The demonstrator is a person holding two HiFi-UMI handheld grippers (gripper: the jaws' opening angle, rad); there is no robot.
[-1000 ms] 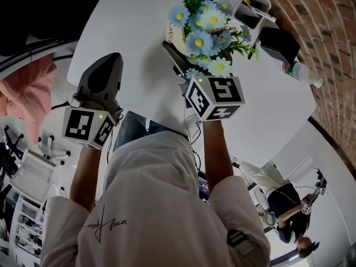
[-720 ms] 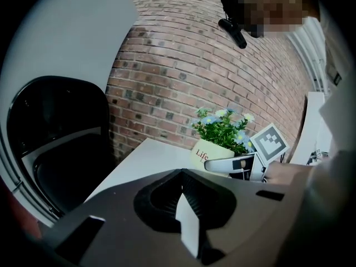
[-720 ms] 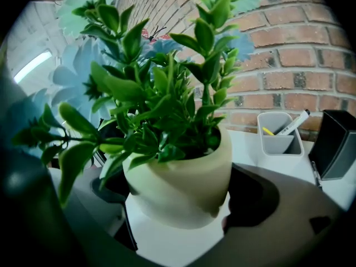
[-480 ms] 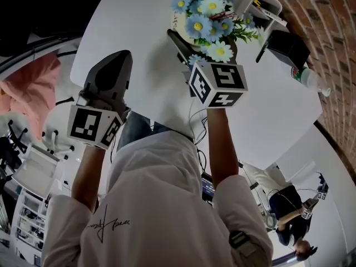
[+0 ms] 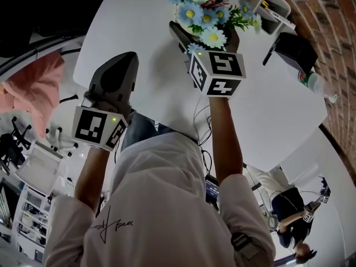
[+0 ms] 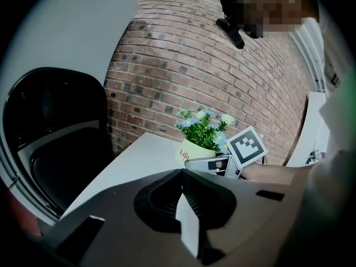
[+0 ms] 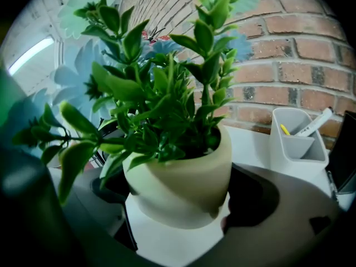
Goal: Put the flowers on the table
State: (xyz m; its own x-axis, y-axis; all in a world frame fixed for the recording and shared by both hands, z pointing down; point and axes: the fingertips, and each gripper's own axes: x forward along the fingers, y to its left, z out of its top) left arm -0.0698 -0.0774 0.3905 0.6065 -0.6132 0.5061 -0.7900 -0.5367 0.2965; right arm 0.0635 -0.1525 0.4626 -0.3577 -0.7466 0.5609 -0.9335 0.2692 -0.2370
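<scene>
The flowers (image 5: 203,15) are blue and white daisies with green leaves in a cream pot (image 7: 178,185). My right gripper (image 5: 203,35) is shut on the pot, one jaw on each side, and holds it tilted over the white table (image 5: 139,21). In the right gripper view the pot fills the gap of the right gripper (image 7: 178,204), and I cannot tell whether its base touches the table. My left gripper (image 5: 125,60) is shut and empty near the table's front edge, to the left of the pot. In the left gripper view the left gripper (image 6: 182,191) points toward the pot (image 6: 196,149).
A white pen holder (image 5: 272,7) stands at the back right by the brick wall (image 7: 278,65), with a black object (image 5: 295,49) and a bottle (image 5: 317,85) beside it. A black chair (image 6: 55,143) stands left of the table.
My right gripper has carried the pot farther over the table, away from me. The left gripper has barely shifted.
</scene>
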